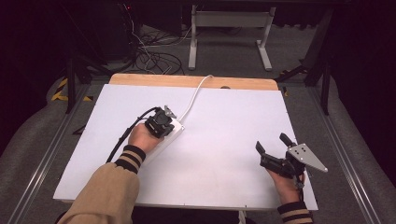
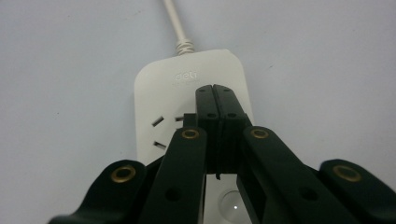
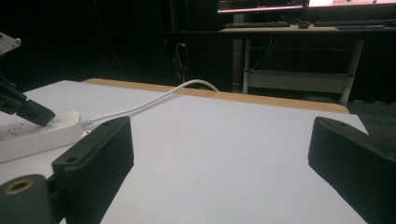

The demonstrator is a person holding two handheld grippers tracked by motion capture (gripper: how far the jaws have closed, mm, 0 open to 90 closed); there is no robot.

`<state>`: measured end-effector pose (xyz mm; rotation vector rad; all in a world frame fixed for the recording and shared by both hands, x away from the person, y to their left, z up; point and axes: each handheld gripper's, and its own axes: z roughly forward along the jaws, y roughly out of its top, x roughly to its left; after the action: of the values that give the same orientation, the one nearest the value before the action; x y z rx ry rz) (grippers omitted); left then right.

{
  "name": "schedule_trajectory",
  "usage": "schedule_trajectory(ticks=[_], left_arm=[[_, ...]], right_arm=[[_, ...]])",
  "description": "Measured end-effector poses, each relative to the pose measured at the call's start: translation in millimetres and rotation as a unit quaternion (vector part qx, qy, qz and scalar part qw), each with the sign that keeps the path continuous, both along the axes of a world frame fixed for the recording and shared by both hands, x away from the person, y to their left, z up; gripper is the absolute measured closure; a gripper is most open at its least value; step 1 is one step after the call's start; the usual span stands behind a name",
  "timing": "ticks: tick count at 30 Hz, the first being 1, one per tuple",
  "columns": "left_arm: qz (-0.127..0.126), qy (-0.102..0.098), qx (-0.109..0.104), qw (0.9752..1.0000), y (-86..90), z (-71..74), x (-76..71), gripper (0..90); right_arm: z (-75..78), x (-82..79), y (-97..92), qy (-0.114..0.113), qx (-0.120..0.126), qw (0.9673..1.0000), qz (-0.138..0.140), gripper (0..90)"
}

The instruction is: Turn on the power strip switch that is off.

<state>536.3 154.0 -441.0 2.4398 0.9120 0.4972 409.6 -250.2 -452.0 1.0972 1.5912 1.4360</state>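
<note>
Near the middle of the high view, slightly left of centre, a white power strip (image 1: 172, 132) lies on the white table (image 1: 224, 154), its pale cord (image 1: 192, 99) running toward the upper centre of the frame and over the table's wooden far edge. The left gripper (image 1: 161, 122) sits on top of the strip, held by the left hand (image 1: 142, 137) in a tan sleeve with a striped cuff. Seen from the left gripper view, its two black jaws are pressed together with nothing between them, tips resting over the strip's top face (image 2: 187, 84) beside a set of socket slots (a brand mark is embossed just above). At the lower right of the high view, the right gripper (image 1: 275, 148) is well apart from the strip, jaws spread wide over bare table.
</note>
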Motion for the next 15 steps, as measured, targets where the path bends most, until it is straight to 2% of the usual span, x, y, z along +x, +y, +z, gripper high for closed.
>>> schedule_trajectory(ticks=[7,8,9,10,12,13,15], left_arm=[[0.005,0.002,-0.004,1.0,-2.2,-0.6,-1.7,90.0],[0.006,-0.001,-0.001,1.0,-2.1,-1.0,-1.1,90.0],[0.023,-0.009,0.016,0.9996,-0.3,-2.3,1.4,90.0],[0.023,-0.009,0.016,0.9996,-0.3,-2.3,1.4,90.0],[0.026,0.018,-0.021,0.9993,6.9,-1.6,4.6,90.0],[0.021,0.021,-0.034,0.999,10.8,-2.3,4.9,90.0],[0.017,0.009,-0.027,0.9995,9.8,-3.3,1.2,90.0]], right_arm=[[0.2,-0.6,-0.2,-0.001,-0.001,1.0,-0.006,7.4],[0.3,-0.7,-0.1,-0.001,0.0,1.0,-0.005,7.4],[0.3,-0.8,0.1,-0.001,-0.001,1.0,-0.006,7.4],[0.5,-1.1,0.2,-0.002,-0.002,1.0,-0.008,7.5],[0.8,-1.4,0.0,-0.005,-0.004,0.9999,-0.009,7.6],[1.4,-1.9,-0.6,-0.007,-0.002,0.9999,-0.009,7.6],[1.4,-1.6,-1.7,-0.006,-0.001,0.9999,-0.011,7.6]])
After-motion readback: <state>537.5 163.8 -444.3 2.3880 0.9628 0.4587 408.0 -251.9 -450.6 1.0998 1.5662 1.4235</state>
